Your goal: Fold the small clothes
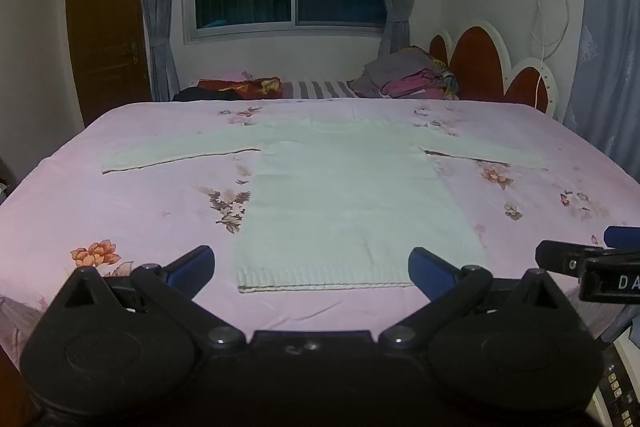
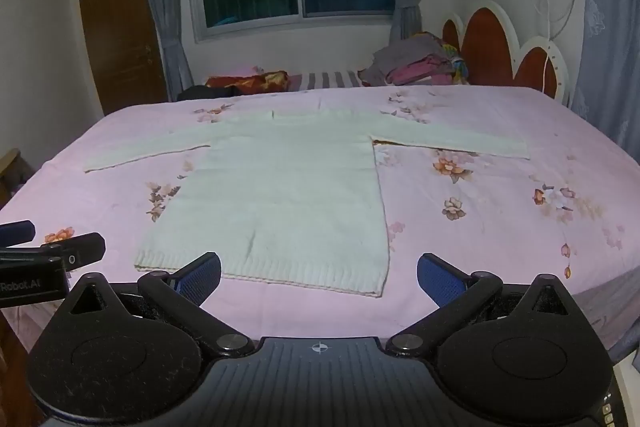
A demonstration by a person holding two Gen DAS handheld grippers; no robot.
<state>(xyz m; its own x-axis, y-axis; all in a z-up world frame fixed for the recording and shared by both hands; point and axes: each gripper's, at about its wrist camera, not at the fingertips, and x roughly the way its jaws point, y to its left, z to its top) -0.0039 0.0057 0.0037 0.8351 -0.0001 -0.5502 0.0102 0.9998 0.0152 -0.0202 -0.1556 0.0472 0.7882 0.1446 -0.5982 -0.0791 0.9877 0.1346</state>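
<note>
A small white knitted sweater (image 1: 344,195) lies flat on the pink floral bedspread (image 1: 120,211), sleeves spread out to both sides, ribbed hem nearest me. It also shows in the right wrist view (image 2: 280,195). My left gripper (image 1: 312,263) is open and empty, held just in front of the hem. My right gripper (image 2: 319,273) is open and empty, in front of the hem's right part. Each gripper's tip shows at the edge of the other's view.
A pile of folded clothes (image 1: 408,75) and a striped cloth (image 1: 316,89) lie at the far side of the bed by the headboard (image 1: 484,67). A dark and red bundle (image 1: 236,87) lies far left. A window, curtains and a wooden door stand behind.
</note>
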